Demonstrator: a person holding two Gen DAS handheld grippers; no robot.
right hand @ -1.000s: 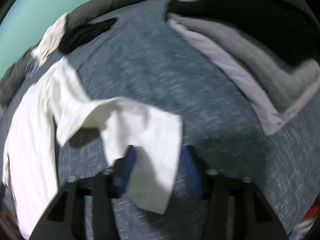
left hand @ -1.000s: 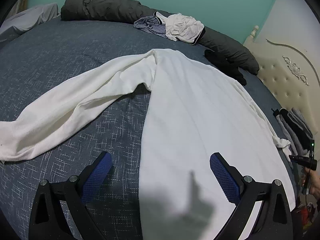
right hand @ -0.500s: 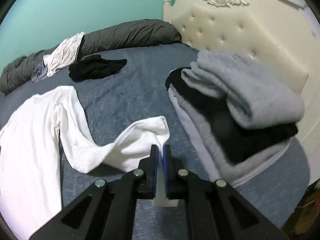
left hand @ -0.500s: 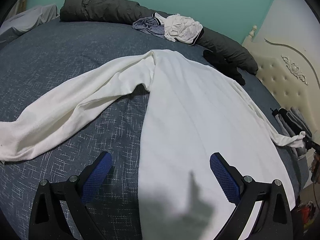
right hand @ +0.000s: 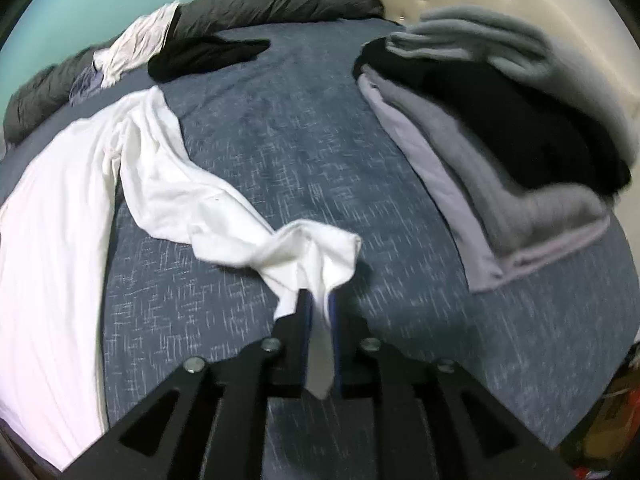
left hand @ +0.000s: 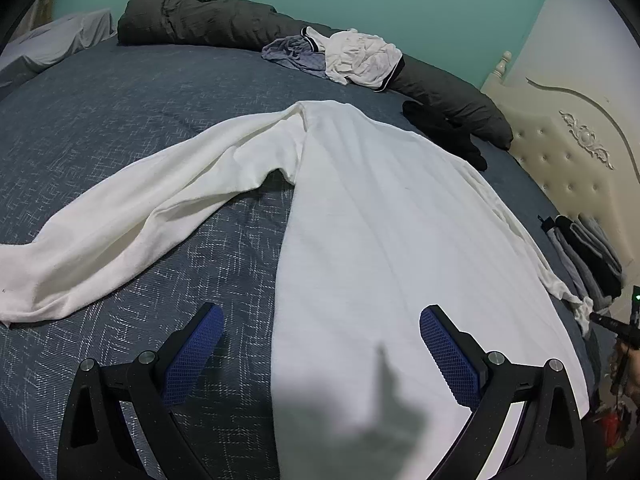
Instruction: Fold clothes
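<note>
Lifted since a moment ago, the cuff (right hand: 320, 252) of a white long-sleeved knit shirt (left hand: 372, 240) sits between the right hand-held gripper (right hand: 318, 308)'s opening jaws, beside folded grey and black garments (right hand: 500, 120). The left hand-held gripper (left hand: 320, 344) hovers spread above the hem. Shirt flat on a blue bed (left hand: 120, 120); no fold made.

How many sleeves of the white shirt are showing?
2. One sleeve lies spread across the bed beside the shirt's body; the other sleeve trails toward the right gripper, its cuff between the fingers.
</note>
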